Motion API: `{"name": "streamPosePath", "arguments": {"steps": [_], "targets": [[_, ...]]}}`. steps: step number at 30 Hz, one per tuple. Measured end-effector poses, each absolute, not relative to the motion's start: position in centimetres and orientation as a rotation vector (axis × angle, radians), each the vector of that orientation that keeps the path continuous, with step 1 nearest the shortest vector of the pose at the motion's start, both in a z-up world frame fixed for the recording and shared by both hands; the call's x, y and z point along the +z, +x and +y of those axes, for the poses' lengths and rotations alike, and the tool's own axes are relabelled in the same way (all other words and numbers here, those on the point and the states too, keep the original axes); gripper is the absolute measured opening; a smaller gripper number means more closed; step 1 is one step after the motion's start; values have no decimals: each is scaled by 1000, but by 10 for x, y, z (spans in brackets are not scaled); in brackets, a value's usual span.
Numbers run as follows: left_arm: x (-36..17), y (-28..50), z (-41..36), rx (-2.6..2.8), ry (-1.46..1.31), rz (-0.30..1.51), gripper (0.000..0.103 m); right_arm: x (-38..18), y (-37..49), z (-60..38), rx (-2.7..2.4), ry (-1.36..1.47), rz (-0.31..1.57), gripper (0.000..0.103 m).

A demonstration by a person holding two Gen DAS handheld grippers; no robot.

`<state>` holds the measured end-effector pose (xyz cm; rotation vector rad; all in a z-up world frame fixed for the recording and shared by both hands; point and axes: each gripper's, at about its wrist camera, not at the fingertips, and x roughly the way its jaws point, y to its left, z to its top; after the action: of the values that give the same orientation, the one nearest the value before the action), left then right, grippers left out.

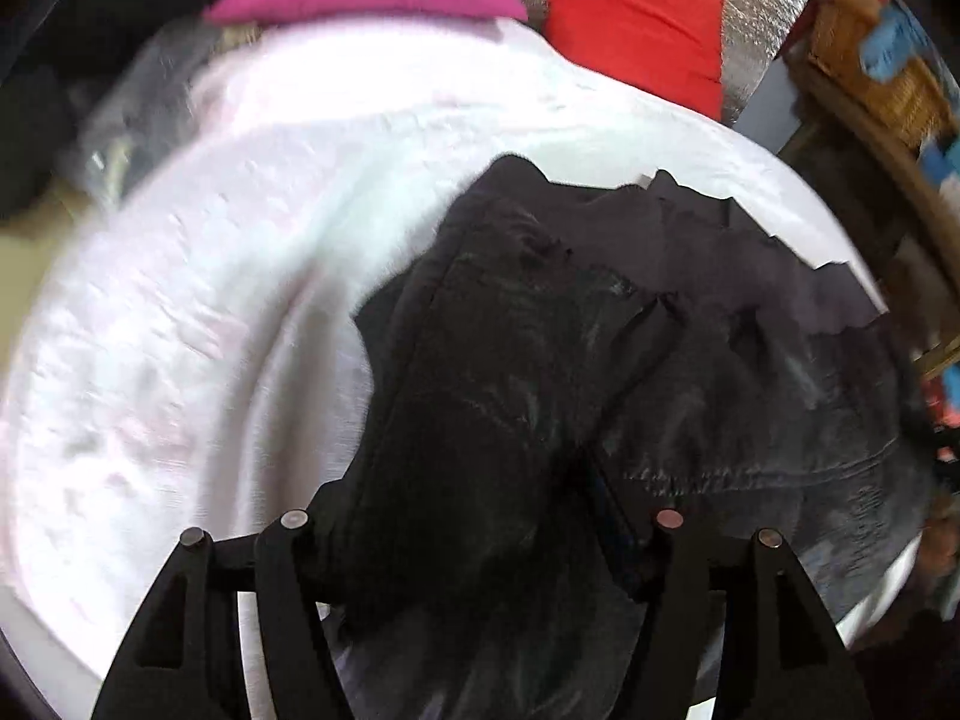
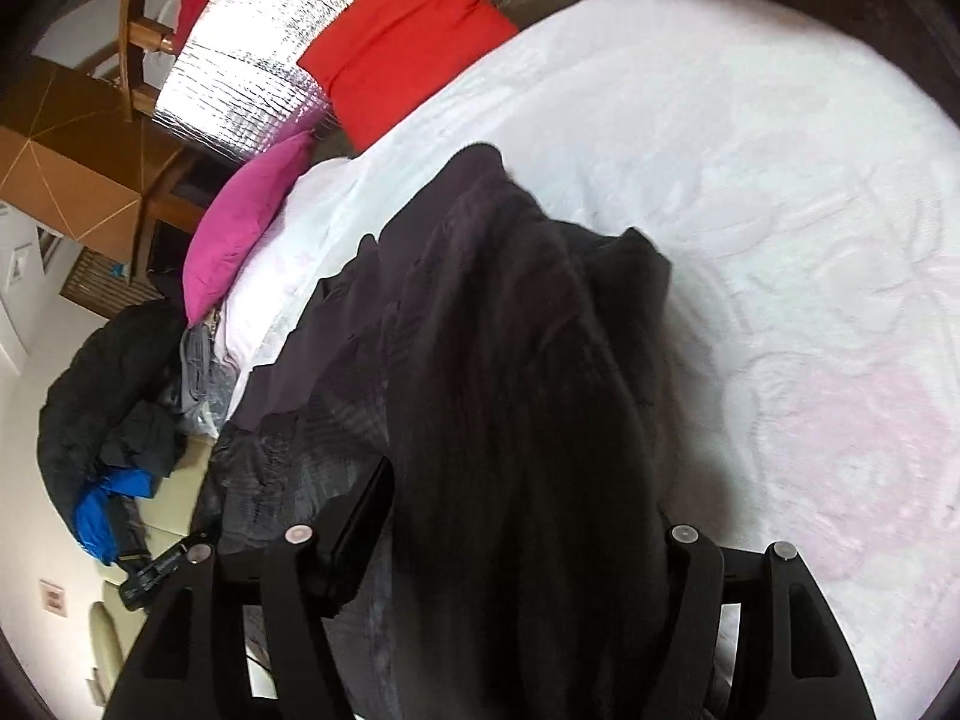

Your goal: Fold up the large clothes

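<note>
A large black garment (image 1: 510,330) lies bunched on a white bedspread (image 1: 210,300). Its greyer, flatter part spreads to the right in the left wrist view. My left gripper (image 1: 474,498) stands wide, and a thick fold of the garment fills the gap between its fingers. In the right wrist view the same black garment (image 2: 510,330) heaps up along the bedspread (image 2: 780,180). My right gripper (image 2: 522,498) is also spread wide, with cloth piled between its fingers and hiding its right fingertip. I see no pad pressing on the fabric in either view.
A pink pillow (image 2: 240,234) and a red pillow (image 2: 408,36) lie at the head of the bed against a silver quilted panel (image 2: 252,48). Dark clothes and a blue item (image 2: 108,420) are piled beside the bed. Wooden furniture with a wicker basket (image 1: 870,90) stands nearby.
</note>
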<state>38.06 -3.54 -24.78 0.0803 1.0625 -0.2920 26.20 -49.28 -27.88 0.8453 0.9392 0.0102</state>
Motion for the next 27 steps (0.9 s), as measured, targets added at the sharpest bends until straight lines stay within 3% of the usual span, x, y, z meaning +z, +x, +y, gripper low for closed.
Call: {"name": "streamPosePath", "arguments": {"steps": [4,11,20,27], "targets": [[-226,355,-29,-178,216,909,72,-266,241,-491,-41,767,918,71],[-195,327,-17,-91,256,743,72,-234,203,-492,-95,724,775,71],[-184,313,-24,-44,248,670,72,-190,169,-454,-55,572,542,71],[-188,312,-27,-33,256,673,72,-211,197,-435,-33,551,681,71]]}}
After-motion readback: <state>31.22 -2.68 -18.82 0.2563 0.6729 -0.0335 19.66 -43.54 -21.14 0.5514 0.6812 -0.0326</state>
